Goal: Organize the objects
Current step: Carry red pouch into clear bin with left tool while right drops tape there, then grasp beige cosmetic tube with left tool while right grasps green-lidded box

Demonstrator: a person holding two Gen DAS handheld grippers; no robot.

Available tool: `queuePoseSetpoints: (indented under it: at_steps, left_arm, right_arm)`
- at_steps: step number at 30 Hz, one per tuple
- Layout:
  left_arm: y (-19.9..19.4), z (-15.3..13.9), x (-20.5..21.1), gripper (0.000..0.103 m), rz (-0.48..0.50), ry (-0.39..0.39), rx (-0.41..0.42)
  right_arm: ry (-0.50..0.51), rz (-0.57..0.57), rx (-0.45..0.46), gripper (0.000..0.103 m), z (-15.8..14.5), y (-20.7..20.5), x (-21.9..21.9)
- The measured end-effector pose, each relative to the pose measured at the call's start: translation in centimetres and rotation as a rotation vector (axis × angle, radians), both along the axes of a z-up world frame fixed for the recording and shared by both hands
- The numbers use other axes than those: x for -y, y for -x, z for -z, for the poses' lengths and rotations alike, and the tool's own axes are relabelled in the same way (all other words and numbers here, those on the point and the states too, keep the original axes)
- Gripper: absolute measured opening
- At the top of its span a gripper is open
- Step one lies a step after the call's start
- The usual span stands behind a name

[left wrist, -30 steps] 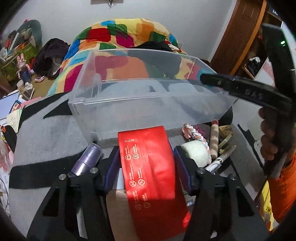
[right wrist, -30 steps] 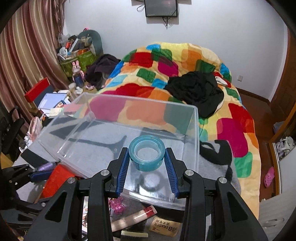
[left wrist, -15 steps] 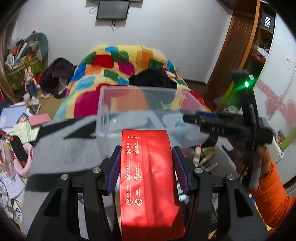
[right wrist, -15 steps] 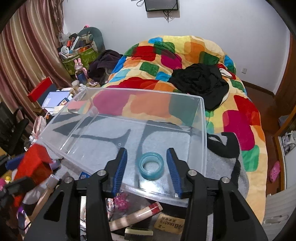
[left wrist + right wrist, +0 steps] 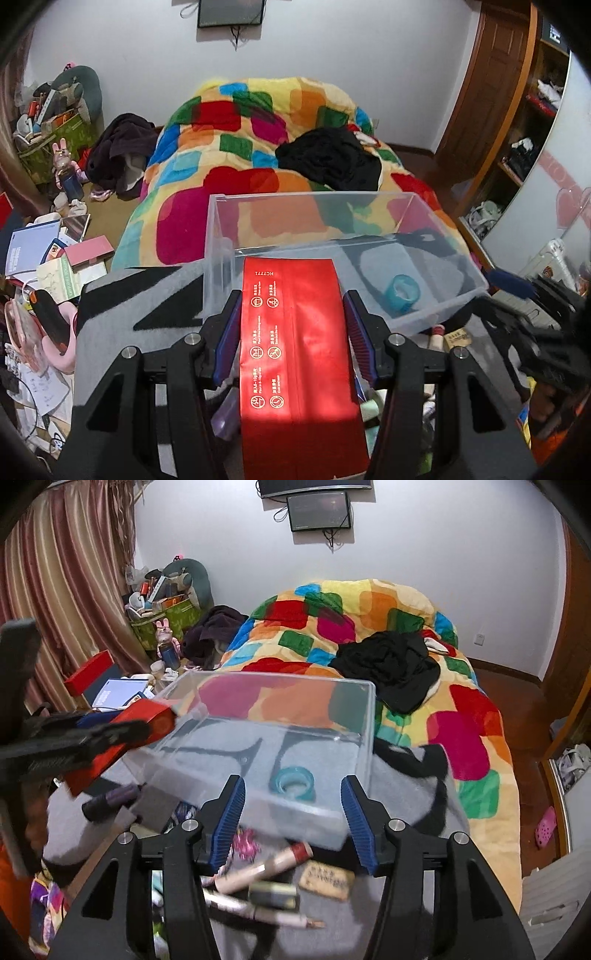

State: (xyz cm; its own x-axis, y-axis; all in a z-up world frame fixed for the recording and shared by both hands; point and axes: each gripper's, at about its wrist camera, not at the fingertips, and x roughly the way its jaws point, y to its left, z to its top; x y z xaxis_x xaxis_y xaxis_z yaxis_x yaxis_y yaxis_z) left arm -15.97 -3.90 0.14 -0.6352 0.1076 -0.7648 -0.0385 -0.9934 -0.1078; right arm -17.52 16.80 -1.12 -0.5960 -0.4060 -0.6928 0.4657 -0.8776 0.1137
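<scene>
Holding a flat red foil pouch with gold printed symbols [image 5: 295, 343], the left gripper [image 5: 291, 321] is clenched on it, blue ribbed pads pressed against both long edges. Pouch long axis runs straight ahead along the fingers; its far end sits at the near wall of the clear rectangular plastic storage bin [image 5: 221, 236], toward the bin's left end. Judgement: pouch is raised about to rim level, so the coming move is forward over the near wall, then release.

Right gripper [image 5: 293, 816]: jaws spread, nothing between them. Below it, loose items lie on the grey-and-black blanket [image 5: 417, 797]: a cream tube with a red cap [image 5: 266, 864], a small tan printed tag [image 5: 325, 880], a purple cylindrical bottle [image 5: 114, 799].

Just ahead of the right gripper, inside the bin, a translucent teal tape roll [image 5: 293, 781] lies on the floor near the front wall. In the left view it sits at the bin's right end [image 5: 402, 293], well apart from the pouch's line of entry.

Left arm is the nearer one for this placement; the bin's left half looks free.

Beyond the bin: multicoloured patchwork quilt [image 5: 240, 122] with black clothing [image 5: 328, 158] on it.
</scene>
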Motion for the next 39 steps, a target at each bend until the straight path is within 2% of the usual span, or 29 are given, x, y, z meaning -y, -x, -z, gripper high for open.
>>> queuePoseSetpoints:
  at_steps: [4, 11, 17, 21, 25, 30, 39]
  left_arm:
    - [0.5, 0.3, -0.5, 0.053, 0.017, -0.001, 0.019]
    - [-1.9, -1.4, -1.3, 0.054, 0.043, 0.024, -0.044]
    - [-5.1, -1.7, -1.4, 0.061, 0.045, 0.039, -0.076]
    - [-7.6, -0.6, -1.1, 0.065, 0.033, 0.042, -0.075]
    - [-9.4, 1.0, -0.5, 0.065, 0.009, 0.037, -0.041]
    - [-11.5, 2.6, 0.0, 0.065, -0.004, 0.021, -0.012]
    - [-14.0, 4.8, -0.6, 0.065, -0.010, 0.055, 0.012]
  right_arm:
    - [-0.002, 0.005, 0.015, 0.051, 0.9, -1.4, -0.7]
    - [-0.012, -0.007, 0.055, 0.051, 2.8, -2.9, -1.3]
    - [-0.011, -0.015, 0.084, 0.051, 4.0, -3.7, -1.3]
    - [-0.022, -0.016, 0.096, 0.051, 4.8, -4.0, -1.1]
    - [-0.025, -0.017, 0.107, 0.050, 5.5, -4.1, -0.8]
    - [-0.024, -0.014, 0.128, 0.031, 6.2, -3.9, -0.6]
    - [-0.009, 0.015, 0.067, 0.031, 4.7, -4.9, -1.3]
